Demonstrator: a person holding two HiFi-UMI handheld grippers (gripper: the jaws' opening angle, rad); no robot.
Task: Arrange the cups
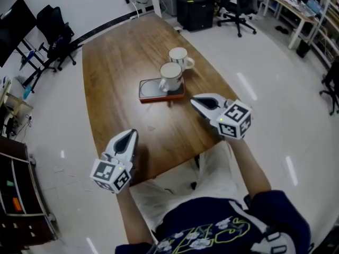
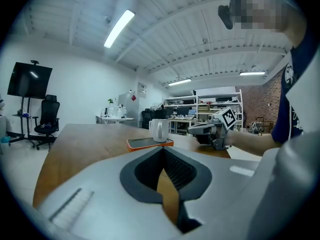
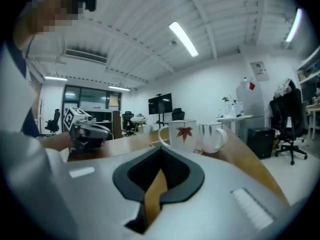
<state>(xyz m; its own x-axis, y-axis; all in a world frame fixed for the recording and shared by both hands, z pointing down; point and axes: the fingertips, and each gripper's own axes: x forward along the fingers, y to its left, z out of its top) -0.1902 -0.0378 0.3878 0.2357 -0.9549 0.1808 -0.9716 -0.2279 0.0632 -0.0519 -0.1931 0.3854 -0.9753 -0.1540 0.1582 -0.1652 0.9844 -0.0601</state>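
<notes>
Head view first: where do the cups stand?

Both are upright in the middle of the wooden surface. The leaf cup sits on an orange-edged tray. The plain cup stands on the bare wood just behind it, handle turned to the right. I cannot tell whether the two touch.

And the left gripper?

It hangs over the near edge, well apart from the cups. In the left gripper view its fingers are pressed together at the tips with nothing between them. The tray and the leaf cup lie straight ahead of it.

Is the right gripper any closer?

Yes, it is near the tray's right corner, with its tips pointing toward the tray, but it touches nothing. The right gripper view shows its fingers drawn together and empty. The leaf cup, handle to the left, stands beyond them, with the plain cup at its right.

Do the two grippers see each other?

Each shows in the other's view, off to the side above the wood.
</notes>
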